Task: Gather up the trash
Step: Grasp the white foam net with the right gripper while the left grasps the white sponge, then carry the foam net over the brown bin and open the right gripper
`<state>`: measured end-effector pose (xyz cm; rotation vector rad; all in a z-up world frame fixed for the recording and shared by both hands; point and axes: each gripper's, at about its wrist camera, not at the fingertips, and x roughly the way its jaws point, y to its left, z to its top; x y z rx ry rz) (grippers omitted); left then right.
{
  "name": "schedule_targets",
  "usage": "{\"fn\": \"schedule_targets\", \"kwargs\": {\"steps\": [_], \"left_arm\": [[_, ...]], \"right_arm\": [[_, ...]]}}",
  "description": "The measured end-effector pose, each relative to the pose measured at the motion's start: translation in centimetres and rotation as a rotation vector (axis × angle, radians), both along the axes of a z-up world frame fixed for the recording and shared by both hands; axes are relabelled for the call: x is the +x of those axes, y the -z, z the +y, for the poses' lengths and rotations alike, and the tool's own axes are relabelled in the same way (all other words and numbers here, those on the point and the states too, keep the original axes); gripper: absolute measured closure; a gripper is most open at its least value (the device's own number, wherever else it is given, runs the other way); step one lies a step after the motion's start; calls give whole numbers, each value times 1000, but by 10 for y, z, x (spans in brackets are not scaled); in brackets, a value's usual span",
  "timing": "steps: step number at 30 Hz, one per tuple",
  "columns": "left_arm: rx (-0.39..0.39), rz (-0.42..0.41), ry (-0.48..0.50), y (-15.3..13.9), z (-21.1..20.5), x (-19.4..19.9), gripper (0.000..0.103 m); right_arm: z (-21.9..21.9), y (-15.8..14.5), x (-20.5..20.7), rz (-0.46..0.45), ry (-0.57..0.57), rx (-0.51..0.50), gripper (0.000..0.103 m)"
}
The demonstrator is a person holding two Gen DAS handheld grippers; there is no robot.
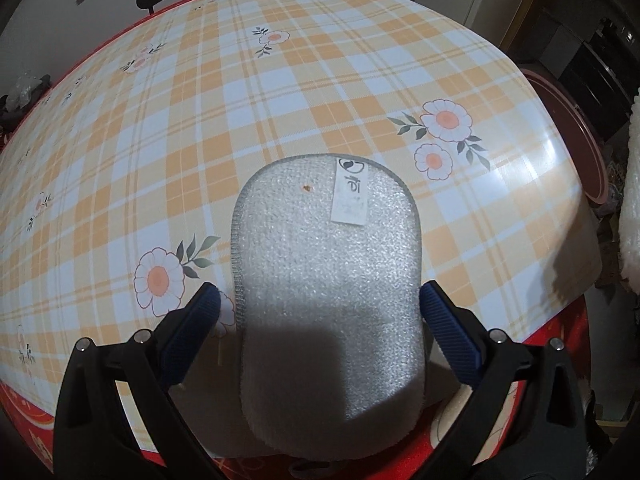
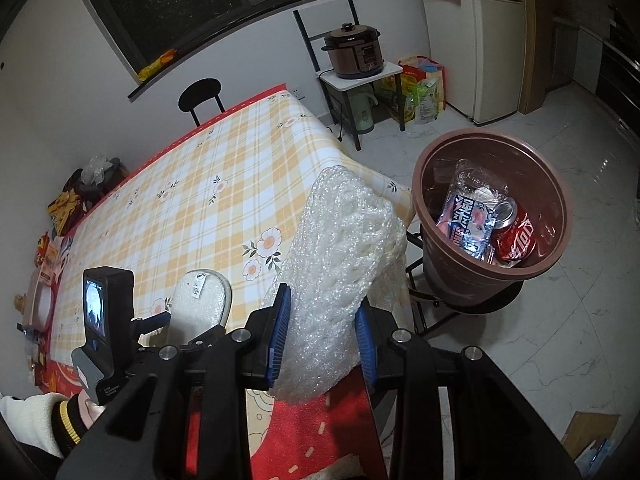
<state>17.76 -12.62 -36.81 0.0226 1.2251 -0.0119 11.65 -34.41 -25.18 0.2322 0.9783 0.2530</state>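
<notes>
My right gripper (image 2: pixel 322 332) is shut on a wad of white bubble wrap (image 2: pixel 340 248), held above the table's near right corner, left of the brown trash bin (image 2: pixel 552 196). The bin stands on a black stool and holds a red can (image 2: pixel 518 236) and a plastic wrapper (image 2: pixel 468 216). My left gripper (image 1: pixel 320 312) is open around a white foam pad (image 1: pixel 328 280) with a paper label, lying on the plaid tablecloth (image 1: pixel 280 92); its blue pads (image 1: pixel 448 332) stand at either side. The pad also shows in the right wrist view (image 2: pixel 202 296).
The bin's rim (image 1: pixel 576 136) shows past the table's right edge. A black chair (image 2: pixel 200 96) stands at the far end. A pressure cooker (image 2: pixel 356 50) sits on a rack by bags and a fridge (image 2: pixel 496 40). Clutter (image 2: pixel 80 192) lies left of the table.
</notes>
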Motion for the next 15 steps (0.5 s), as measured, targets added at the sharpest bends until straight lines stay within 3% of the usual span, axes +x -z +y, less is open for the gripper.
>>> {"fn": "schedule_targets", "kwargs": {"steps": [4, 7, 15], "left_arm": [[-5, 3, -1, 2, 1, -1, 6], [-9, -11, -5, -3, 3, -2, 16], [-80, -78, -54, -27, 29, -10, 17]], "right_arm": [[1, -5, -1, -9, -1, 1, 71], [2, -8, 1, -20, -4, 5, 71], [8, -16, 8, -42, -20, 26, 71]]}}
